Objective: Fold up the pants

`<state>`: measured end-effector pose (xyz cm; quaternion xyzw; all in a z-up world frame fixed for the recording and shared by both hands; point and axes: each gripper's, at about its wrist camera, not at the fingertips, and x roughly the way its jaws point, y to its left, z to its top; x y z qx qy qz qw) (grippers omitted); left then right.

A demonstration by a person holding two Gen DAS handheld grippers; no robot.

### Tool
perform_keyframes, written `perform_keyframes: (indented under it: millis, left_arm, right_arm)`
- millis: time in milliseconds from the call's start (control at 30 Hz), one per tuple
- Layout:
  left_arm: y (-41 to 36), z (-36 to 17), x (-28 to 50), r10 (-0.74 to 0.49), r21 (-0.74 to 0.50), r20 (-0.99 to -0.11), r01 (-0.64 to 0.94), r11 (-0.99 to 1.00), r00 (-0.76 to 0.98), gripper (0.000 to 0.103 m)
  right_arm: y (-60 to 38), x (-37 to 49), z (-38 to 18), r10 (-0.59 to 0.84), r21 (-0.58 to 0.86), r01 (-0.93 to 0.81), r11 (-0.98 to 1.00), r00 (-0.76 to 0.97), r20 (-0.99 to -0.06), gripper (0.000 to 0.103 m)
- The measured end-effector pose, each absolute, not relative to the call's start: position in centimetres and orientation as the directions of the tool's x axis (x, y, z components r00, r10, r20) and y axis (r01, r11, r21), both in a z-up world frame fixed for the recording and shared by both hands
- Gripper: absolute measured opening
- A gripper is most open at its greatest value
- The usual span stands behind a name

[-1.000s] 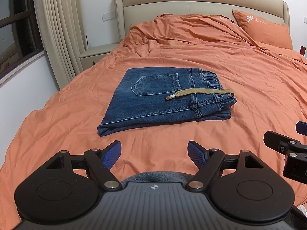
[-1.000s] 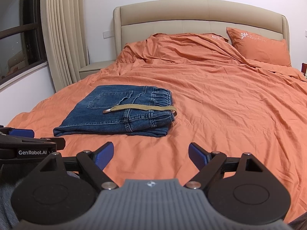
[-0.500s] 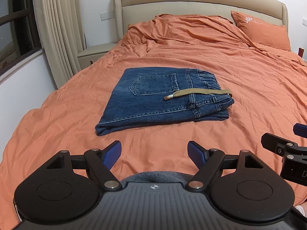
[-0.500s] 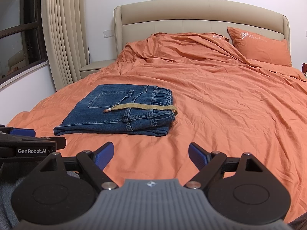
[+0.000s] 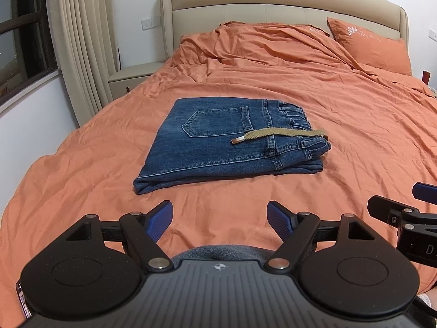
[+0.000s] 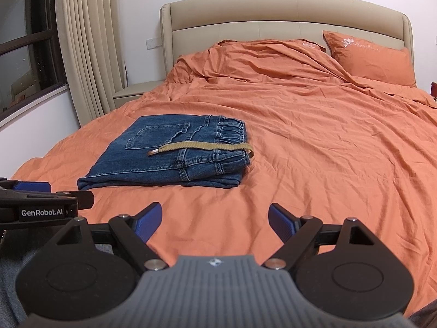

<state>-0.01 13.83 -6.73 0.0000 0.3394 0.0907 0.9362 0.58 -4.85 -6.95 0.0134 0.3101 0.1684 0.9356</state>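
Note:
Blue denim pants (image 5: 218,142) (image 6: 174,155) lie folded into a flat rectangle on the orange bedsheet, back pocket up, elastic waistband to the right. A khaki drawstring (image 5: 278,134) (image 6: 202,146) with a metal tip rests across the top. My left gripper (image 5: 220,218) hovers open over the sheet, well short of the pants' near edge, with nothing between its blue pads. My right gripper (image 6: 215,220) is also open and empty, to the right of the left one and nearer than the pants. Each gripper shows at the edge of the other's view.
The bed (image 5: 341,125) has a beige padded headboard (image 5: 273,2), a rumpled orange duvet (image 5: 259,46) and an orange pillow (image 5: 371,46) at the far end. A beige nightstand (image 5: 131,76), curtains (image 5: 79,41) and a window (image 5: 21,32) stand to the left.
Both views have shifted slightly; the pants sit a little lower and further left in the left wrist view. The pants themselves have not moved and both grippers stay open.

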Motion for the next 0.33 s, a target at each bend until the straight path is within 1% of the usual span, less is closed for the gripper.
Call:
perform_keyframes:
  millis: [333]
  left_arm:
    - [14.21,-6.70,0.05,0.167,0.064,-0.632,-0.163,0.984,0.756,0.092]
  right_arm:
    - [-5.02,0.44,-6.98,0.321,0.133,-0.303,0.944,0.744,-0.586,0.081]
